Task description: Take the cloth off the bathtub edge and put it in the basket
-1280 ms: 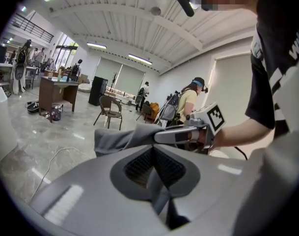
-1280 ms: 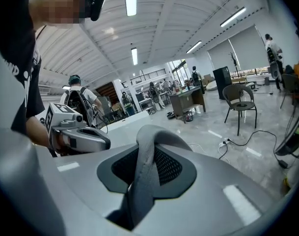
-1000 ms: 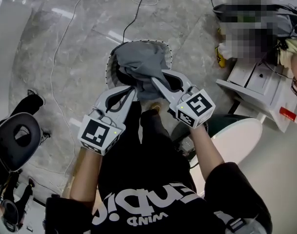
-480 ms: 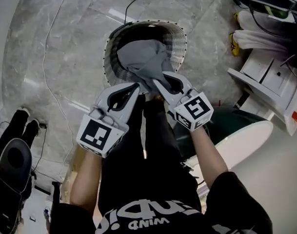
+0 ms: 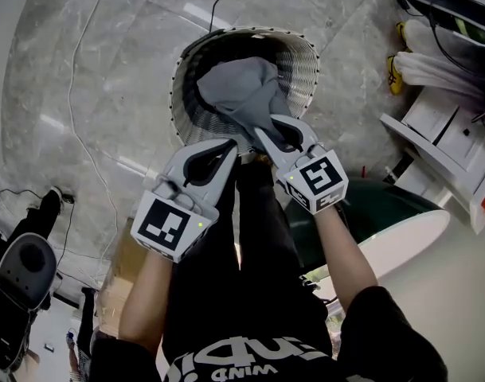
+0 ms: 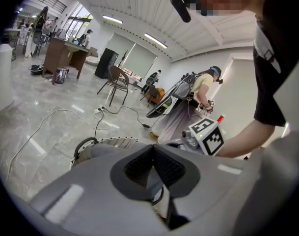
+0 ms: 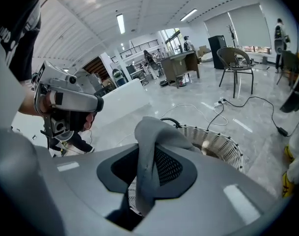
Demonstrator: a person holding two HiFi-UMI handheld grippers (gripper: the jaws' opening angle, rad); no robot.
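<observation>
The grey cloth (image 5: 240, 90) hangs bunched inside the white woven basket (image 5: 306, 54) on the marble floor. My right gripper (image 5: 264, 130) is at the basket's near rim, shut on a fold of the cloth (image 7: 149, 132), which rises between its pads and drapes into the basket (image 7: 223, 146). My left gripper (image 5: 232, 144) is beside it on the left, just over the near rim. Its jaws meet at the tips and I see no cloth between them (image 6: 153, 149). Past them, grey cloth (image 6: 97, 151) fills the basket (image 6: 117, 141).
Cables (image 5: 75, 70) trail over the floor left of and beyond the basket. The white bathtub (image 5: 401, 245) curves at the right, with a white cabinet (image 5: 457, 142) behind it. Dark gear (image 5: 23, 265) sits at the lower left. Another person (image 6: 203, 90) and a chair (image 6: 117, 82) stand further off.
Both grippers have come down with the cloth. It hung over the basket's mouth before and now sits down inside it, with the basket's rim showing around it.
</observation>
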